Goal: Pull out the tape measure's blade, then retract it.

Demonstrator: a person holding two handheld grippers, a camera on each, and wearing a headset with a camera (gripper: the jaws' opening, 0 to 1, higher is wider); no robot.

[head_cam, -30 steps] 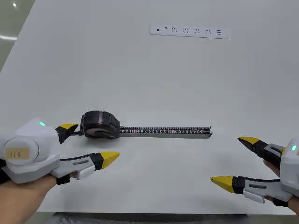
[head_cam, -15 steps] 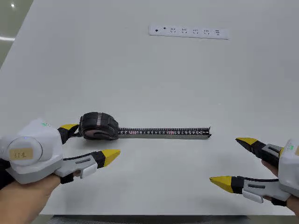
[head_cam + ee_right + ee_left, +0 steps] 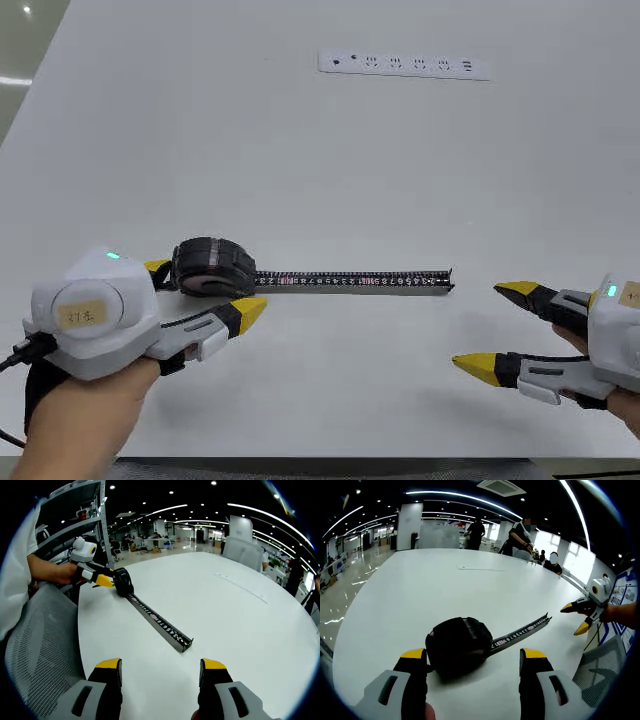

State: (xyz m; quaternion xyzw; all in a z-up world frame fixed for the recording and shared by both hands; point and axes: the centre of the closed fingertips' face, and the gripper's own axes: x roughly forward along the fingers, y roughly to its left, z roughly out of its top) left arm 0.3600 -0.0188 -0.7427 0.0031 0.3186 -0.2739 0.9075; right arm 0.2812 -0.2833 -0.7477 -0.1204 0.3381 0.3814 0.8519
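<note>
Straddling the tape measure case (image 3: 210, 265) at left on the bench (image 3: 300, 150) with the left gripper (image 3: 207, 287), jaws open, not closed on it. Hovering the right gripper (image 3: 485, 325) open and empty near the hook end of the extended blade (image 3: 350, 281). Risking whip-back on retraction (nothing restrains either end), likely skidding the case.

Printed numerals run along the blade (image 3: 350, 281) and handwriting marks a sticker (image 3: 82, 315) on the left gripper (image 3: 205, 286) (neither is legible).

Open-plan office, ceiling light strips (image 3: 455, 496) overhead, people (image 3: 476, 530) beyond, metal shelving (image 3: 70, 527), mesh chair (image 3: 45, 645), wide white table (image 3: 300, 170), power strip (image 3: 404, 65).
</note>
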